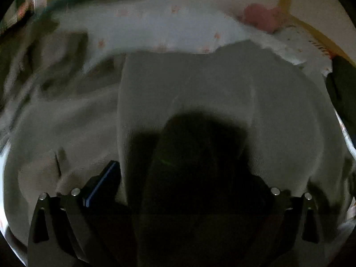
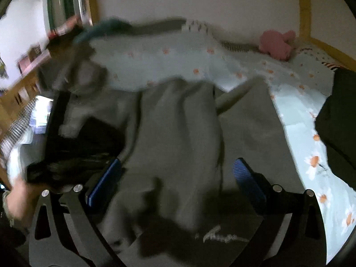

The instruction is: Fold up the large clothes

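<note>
A large grey garment lies spread on a bed with a pale blue flowered sheet. My right gripper is open just above the cloth, blue pads apart on either side of a fold. In the left wrist view the same grey garment fills the frame and a fold drapes over my left gripper. Only its left blue pad shows; the right finger is hidden under cloth and shadow. Both views are blurred.
A pink soft toy lies at the far right of the bed by the wooden frame. A dark cushion sits at the right edge. Shelves with books stand to the left. A hand shows at lower left.
</note>
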{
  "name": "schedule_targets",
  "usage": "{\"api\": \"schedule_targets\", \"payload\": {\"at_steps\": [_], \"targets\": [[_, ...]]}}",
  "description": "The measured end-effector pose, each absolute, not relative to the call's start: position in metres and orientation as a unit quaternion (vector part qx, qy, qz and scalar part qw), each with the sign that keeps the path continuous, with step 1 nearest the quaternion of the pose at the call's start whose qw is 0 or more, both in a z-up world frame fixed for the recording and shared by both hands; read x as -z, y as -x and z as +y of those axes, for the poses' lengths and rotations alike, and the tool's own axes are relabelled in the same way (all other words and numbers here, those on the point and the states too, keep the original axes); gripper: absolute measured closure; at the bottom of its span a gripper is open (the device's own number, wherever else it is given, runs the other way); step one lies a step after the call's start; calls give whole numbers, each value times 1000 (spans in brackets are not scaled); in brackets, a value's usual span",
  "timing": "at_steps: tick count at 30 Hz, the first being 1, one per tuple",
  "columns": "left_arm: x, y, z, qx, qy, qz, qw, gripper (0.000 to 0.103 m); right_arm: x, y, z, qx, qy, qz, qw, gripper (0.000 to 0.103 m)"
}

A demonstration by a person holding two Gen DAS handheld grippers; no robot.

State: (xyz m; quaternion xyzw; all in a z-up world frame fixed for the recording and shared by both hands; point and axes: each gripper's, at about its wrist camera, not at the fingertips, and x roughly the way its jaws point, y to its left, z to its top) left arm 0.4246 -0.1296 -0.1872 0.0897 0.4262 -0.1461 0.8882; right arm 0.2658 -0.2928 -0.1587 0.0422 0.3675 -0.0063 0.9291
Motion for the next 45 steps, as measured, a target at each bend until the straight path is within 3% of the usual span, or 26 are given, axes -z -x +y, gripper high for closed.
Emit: {"api": "schedule_targets", "payload": {"at_steps": [3,5,15,22,30,45], "targets": [[188,-425,-129,149,-84,421,891,4,205,-288,-283,11,-13,430,903,3],[190,-427,-129,151,-83,417,893,4,218,-281,-285,8,-15,391,920,3],[193,-416,-131,137,-100,392,904,4,223,-286,-284,11,-11,395,919,2],[183,-413,-122,146,-81,419,893,4,211,-282,-287,4,-24,398,917,3],[156,-315,-70,175,-73,332,924,5,184,-198,-298,-36,-22,319,947,3],[194,-197,4,126,-42,381,915,5,215,-98,-303,-52,-32,360,931,3]]}}
